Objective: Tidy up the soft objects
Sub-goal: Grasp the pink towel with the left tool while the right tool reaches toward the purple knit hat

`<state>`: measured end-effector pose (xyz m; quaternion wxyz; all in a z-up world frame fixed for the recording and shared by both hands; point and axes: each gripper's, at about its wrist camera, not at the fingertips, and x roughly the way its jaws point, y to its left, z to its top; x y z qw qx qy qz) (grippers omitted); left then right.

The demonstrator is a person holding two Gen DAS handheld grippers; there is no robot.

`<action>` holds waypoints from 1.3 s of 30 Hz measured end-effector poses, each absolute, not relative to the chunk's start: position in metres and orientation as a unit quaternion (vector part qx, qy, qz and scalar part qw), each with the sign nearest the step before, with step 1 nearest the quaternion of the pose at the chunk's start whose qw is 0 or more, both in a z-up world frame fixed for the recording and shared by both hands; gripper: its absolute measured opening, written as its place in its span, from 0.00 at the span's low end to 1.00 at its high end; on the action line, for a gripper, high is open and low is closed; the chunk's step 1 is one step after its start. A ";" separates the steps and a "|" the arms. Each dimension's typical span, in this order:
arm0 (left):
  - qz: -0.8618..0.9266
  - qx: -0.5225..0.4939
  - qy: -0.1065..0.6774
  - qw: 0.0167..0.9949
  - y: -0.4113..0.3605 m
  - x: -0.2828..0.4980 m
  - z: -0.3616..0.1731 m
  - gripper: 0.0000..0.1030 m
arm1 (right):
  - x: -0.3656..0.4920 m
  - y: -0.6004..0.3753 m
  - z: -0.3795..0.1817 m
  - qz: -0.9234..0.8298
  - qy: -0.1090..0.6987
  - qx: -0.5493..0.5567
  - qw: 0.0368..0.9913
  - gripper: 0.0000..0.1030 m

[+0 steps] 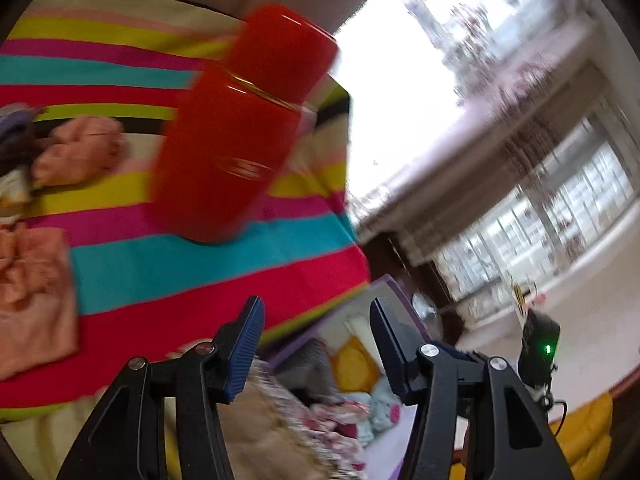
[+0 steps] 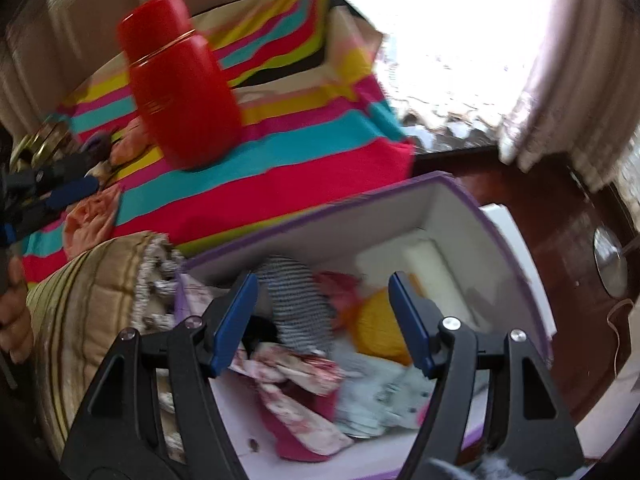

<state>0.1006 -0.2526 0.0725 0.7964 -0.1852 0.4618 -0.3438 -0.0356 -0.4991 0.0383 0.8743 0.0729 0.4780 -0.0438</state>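
A white box with a purple rim (image 2: 400,192) holds several soft items: a grey striped sock (image 2: 296,304), a yellow piece (image 2: 380,328), a floral pink cloth (image 2: 296,396) and a pale blue piece (image 2: 380,404). My right gripper (image 2: 320,320) is open and empty just above them. My left gripper (image 1: 316,344) is open and empty over the edge of the striped cloth (image 1: 180,280), with the box (image 1: 360,360) below it. Peach-pink cloth pieces (image 1: 36,292) lie on the striped cloth at the left, and one more (image 1: 80,152) further back.
A red canister (image 1: 236,128) stands on the striped cloth; it also shows in the right wrist view (image 2: 180,84). A beige quilted cushion (image 2: 92,304) lies left of the box. Dark wooden furniture (image 2: 560,240) is to the right. The other gripper (image 2: 52,196) shows at the left.
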 end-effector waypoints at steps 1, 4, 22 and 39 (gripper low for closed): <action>-0.335 -0.191 0.461 0.799 -0.243 0.105 0.072 0.54 | -0.031 -0.490 0.038 -0.035 0.480 0.067 0.874 0.69; -0.300 -0.206 0.454 0.813 -0.209 0.117 0.068 0.54 | -0.020 -0.465 0.038 -0.010 0.485 0.051 0.873 0.69; -0.023 -0.294 0.523 0.800 -0.051 0.158 -0.015 0.80 | 0.045 -0.341 0.045 0.098 0.481 -0.024 0.871 0.69; -0.032 0.008 0.576 0.817 -0.155 0.170 -0.037 0.87 | 0.149 -0.265 0.086 0.133 0.424 -0.010 0.896 0.79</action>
